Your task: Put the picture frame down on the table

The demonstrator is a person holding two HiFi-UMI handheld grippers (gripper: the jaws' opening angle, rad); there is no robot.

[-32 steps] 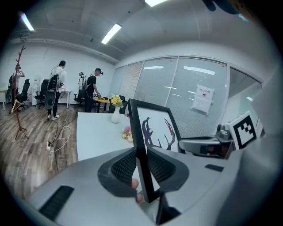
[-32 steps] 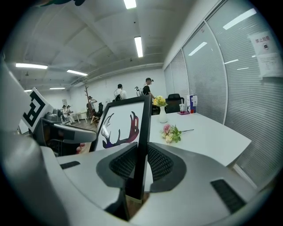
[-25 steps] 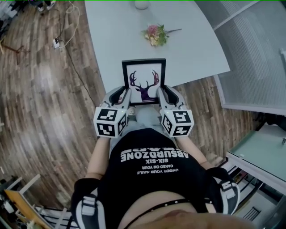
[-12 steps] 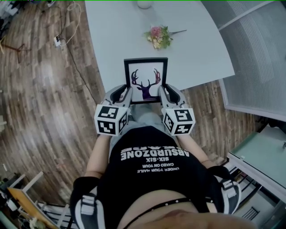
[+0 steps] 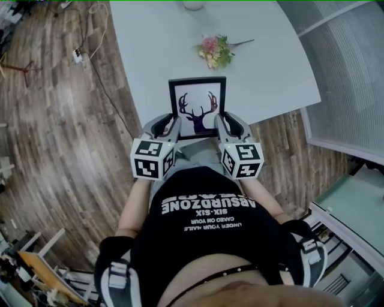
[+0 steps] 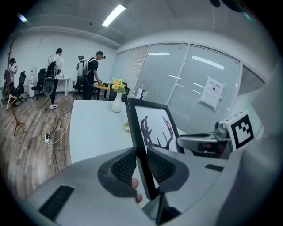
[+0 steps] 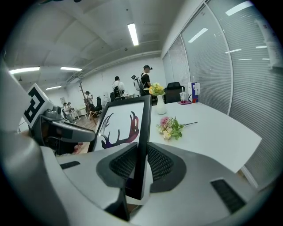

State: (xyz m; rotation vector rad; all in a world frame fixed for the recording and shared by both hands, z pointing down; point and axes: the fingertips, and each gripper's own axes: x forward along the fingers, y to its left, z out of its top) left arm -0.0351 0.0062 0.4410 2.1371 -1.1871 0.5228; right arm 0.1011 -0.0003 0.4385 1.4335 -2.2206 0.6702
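A black picture frame with a purple deer-antler print is held up over the near edge of the white table. My left gripper is shut on the frame's left side, and my right gripper is shut on its right side. In each gripper view the frame's black edge runs upright between the ribbed pads. The frame stands tilted, its picture facing up toward me. Its lower edge is hidden behind the grippers.
A small bunch of flowers lies on the table beyond the frame. A white vase stands at the far edge. Wood floor with cables lies to the left. Several people stand far off in the room.
Both grippers and the frame have shifted slightly forward and right over the table's near edge. The grip on both sides is unchanged.
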